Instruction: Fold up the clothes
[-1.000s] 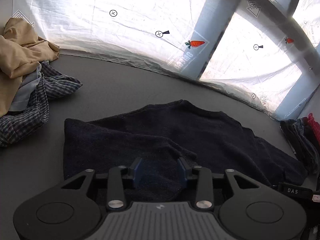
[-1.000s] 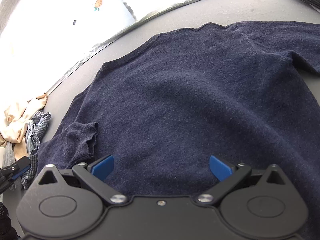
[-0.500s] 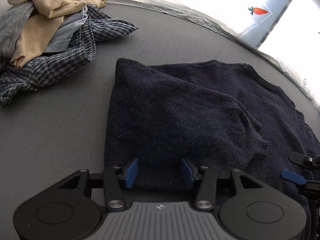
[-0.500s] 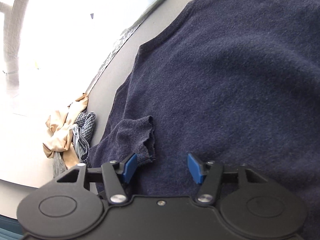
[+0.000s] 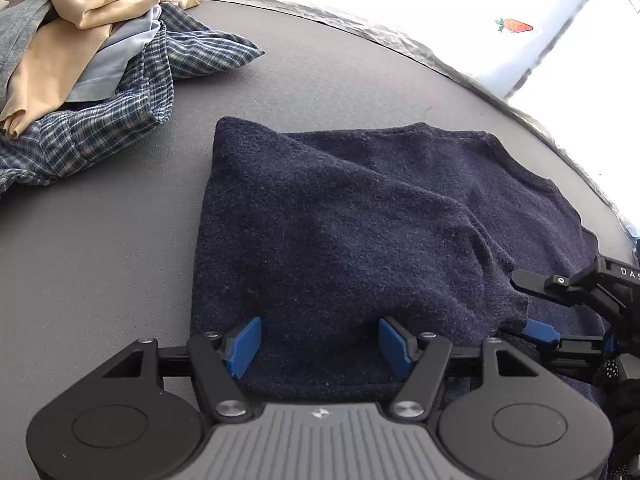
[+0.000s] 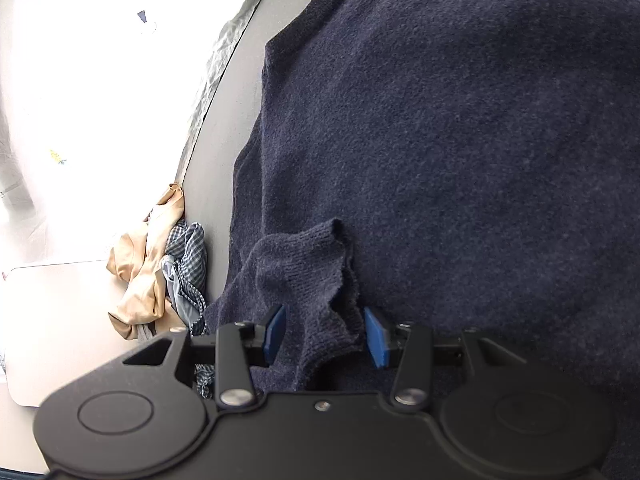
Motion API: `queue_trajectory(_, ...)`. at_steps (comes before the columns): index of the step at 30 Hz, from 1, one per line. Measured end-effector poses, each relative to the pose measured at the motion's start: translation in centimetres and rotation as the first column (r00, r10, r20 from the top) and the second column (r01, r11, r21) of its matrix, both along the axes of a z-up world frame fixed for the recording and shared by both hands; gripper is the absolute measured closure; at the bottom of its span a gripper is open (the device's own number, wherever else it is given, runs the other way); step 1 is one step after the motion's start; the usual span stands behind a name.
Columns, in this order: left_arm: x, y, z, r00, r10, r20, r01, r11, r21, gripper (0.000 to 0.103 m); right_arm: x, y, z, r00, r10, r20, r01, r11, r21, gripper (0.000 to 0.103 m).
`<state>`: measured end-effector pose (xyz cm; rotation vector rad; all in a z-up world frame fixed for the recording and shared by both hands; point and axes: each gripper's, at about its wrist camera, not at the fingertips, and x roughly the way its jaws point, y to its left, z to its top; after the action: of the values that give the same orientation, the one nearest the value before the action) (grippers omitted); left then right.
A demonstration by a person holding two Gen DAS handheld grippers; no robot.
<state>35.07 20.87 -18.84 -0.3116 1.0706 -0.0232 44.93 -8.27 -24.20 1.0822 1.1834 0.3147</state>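
The navy sweater (image 5: 360, 232) is lying flat on the tabletop (image 5: 100, 260), its folded sleeve cuff (image 6: 316, 280) pointing toward the right tongs (image 6: 326, 334); left tongs (image 5: 320, 346) and right tongs are both gaping spread.

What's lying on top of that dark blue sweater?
On the navy sweater its own sleeve is folded across the body, cuff ruffled between the right tool's open pads. What the sleeve covers is hidden.

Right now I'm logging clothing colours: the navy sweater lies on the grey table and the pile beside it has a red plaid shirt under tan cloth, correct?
Not quite: the plaid shirt is blue, as the left wrist view shows. The navy sweater, grey table and tan cloth are right.
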Motion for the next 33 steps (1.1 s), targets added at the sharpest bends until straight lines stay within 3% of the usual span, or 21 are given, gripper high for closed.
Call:
queue_trajectory(2, 0.2, -0.3, 0.0, 1.000, -0.013, 0.001, 0.013, 1.000, 0.004, 0.029, 0.7, 0.7, -0.1, 1.000, 0.013, -0.006, -0.013, 1.000, 0.008, 0.062)
queue_trajectory(3, 0.3, -0.4, -0.1, 1.000, -0.017, 0.002, 0.017, 1.000, 0.006, 0.029, 1.0, 1.1, -0.1, 1.000, 0.022, -0.010, -0.022, 1.000, 0.010, 0.080)
queue_trajectory(4, 0.4, -0.5, -0.1, 1.000, -0.021, 0.001, 0.021, 1.000, 0.011, 0.027, 1.3, 1.5, -0.2, 0.999, 0.031, -0.015, -0.030, 0.999, 0.012, 0.088)
queue_trajectory(6, 0.7, -0.7, 0.0, 1.000, -0.028, -0.003, 0.028, 0.999, 0.022, 0.027, 1.1, 1.9, 0.1, 1.000, 0.023, -0.005, -0.023, 1.000, -0.008, 0.093)
queue_trajectory(13, -0.4, -1.4, 1.2, 0.999, -0.022, 0.025, 0.021, 0.999, 0.026, 0.027, -0.7, -0.9, 2.1, 0.992, -0.047, 0.119, 0.044, 0.999, 0.025, 0.095)
queue_trajectory(21, -4.2, -5.6, 4.0, 0.995, -0.032, 0.097, 0.022, 0.995, 0.101, 0.026, -3.5, -7.2, 4.8, 0.970, -0.111, 0.218, 0.123, 0.992, -0.040, 0.095)
queue_trajectory(28, -8.8, -9.6, 4.4, 0.996, 0.067, 0.053, -0.073, 0.990, 0.119, 0.026, -6.5, -15.1, 6.5, 0.950, -0.147, 0.275, 0.185, 0.976, -0.115, 0.095)
queue_trajectory(33, -11.7, -11.6, 3.6, 0.984, 0.179, 0.001, -0.179, 0.979, 0.101, 0.026, -8.0, -20.1, 6.9, 0.949, -0.146, 0.278, 0.201, 0.963, -0.179, 0.095)
